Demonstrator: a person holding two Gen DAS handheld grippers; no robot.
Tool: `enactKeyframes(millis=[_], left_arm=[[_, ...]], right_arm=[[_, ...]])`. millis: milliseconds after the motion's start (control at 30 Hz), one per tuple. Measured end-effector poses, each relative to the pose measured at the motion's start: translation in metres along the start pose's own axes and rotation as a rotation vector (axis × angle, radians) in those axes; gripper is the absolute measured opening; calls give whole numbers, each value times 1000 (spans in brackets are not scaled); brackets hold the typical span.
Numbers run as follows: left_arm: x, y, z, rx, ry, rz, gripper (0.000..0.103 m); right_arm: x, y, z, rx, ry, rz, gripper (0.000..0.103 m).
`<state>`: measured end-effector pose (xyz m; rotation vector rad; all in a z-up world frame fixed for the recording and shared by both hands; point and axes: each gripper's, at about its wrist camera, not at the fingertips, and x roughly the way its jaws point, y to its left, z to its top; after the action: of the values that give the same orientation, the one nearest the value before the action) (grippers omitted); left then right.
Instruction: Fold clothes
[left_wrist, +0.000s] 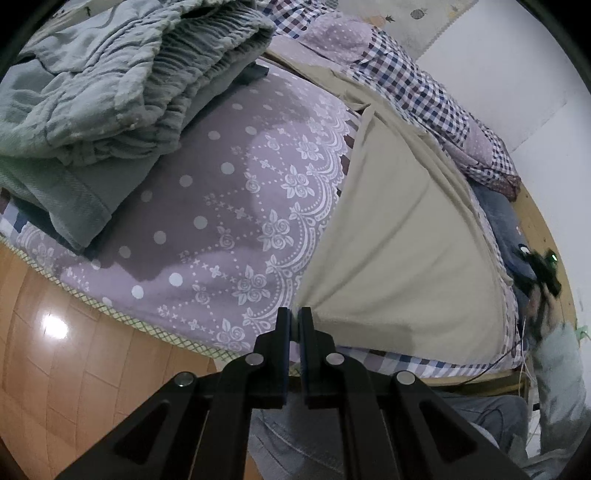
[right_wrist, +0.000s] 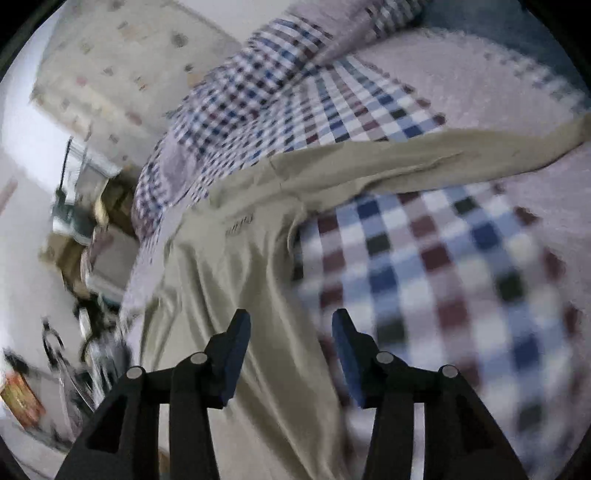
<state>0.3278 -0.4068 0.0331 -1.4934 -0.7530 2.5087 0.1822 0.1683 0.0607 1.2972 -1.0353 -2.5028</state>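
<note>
Beige cloth, a garment (left_wrist: 402, 236), lies spread over the bed, running from the near edge up toward the checked quilt (left_wrist: 417, 85); in the left wrist view the left gripper (left_wrist: 294, 317) has its fingers pressed together on the garment's near corner, and creases fan out from that pinch; to the left the purple bedspread (left_wrist: 229, 192) with white dots and lace roses lies bare, and a heap of grey-green clothes (left_wrist: 110, 85) sits at its far left; the wooden floor (left_wrist: 55, 350) shows below the bed edge; at the far right the right gripper (left_wrist: 543, 269) is seen small and blurred beside a pale sleeve (left_wrist: 557, 369).

Right wrist view, blurred by motion: the right gripper (right_wrist: 291, 332) has its fingers spread apart, holding nothing, just above the garment (right_wrist: 240, 280); the cloth runs between and below the fingers; a checked sheet (right_wrist: 443, 273) lies to the right, and the checked quilt (right_wrist: 251, 96) is bunched beyond; indistinct clutter stands at the left.
</note>
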Motion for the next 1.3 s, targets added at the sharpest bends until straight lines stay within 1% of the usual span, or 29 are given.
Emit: enactKeyframes(millis=[133,367,433,500,533,567,600,733,767,833,867,933,967,1000,1033,1067,1100,1133,1167,1200,1233,1267,1300], left_arm=[[0,1,4,-7,5,5,4],[6,0,11,-13,17,20,4],[7,0,12,-14,19,25,4],[8,1,12,-14,17,29,4],[9,1,12,-14,16,31,4],[9,1,12,-18,14,30,4],[8,2,12,-22,6,30,4],[1,6,13,-47,-26,26,3],[-1,7,13,-47,-29,33,0],[-6,16,12,-72,-39,68,0],[-9,22,11,-86,-44,87,0],[-14,30,10,-97,-46,100,0],[-14,31,11,-93,-39,92,0],[-14,29,11,-83,-38,81,0],[-14,27,12,-72,-37,69,0],[-14,25,12,-62,-37,57,0],[-13,22,13,-50,-37,43,0],[-12,18,13,-39,-35,27,0],[-10,14,13,-26,-34,12,0],[-8,9,13,-12,-34,-11,0],[-6,5,13,-1,-31,-23,1],[-4,1,12,10,-26,-31,6],[-2,-2,11,18,-25,-40,9]], right_arm=[[50,-12,41,122,0,-9,50],[124,-20,80,212,15,-21,50],[136,-17,86,198,12,-36,50],[145,-12,92,176,3,-57,46],[147,-10,94,159,-2,-80,29],[146,-10,94,138,-1,-115,8],[146,-10,95,120,7,-138,8],[133,-3,105,9,-26,-193,6],[127,0,111,-11,-40,-212,6],[115,4,121,-40,-71,-235,5],[112,7,127,-53,-82,-259,5],[108,12,137,-81,-101,-306,6],[112,15,140,-96,-90,-307,6],[118,18,140,-118,-60,-308,7],[123,21,140,-140,-30,-311,9],[127,25,136,-161,-4,-329,9],[126,28,134,-170,1,-324,10],[123,32,128,-182,7,-307,13],[119,33,124,-191,12,-296,26],[113,35,119,-199,13,-285,34],[105,36,112,-207,13,-274,48],[96,36,104,-216,16,-265,51],[86,36,96,-224,19,-254,51]])
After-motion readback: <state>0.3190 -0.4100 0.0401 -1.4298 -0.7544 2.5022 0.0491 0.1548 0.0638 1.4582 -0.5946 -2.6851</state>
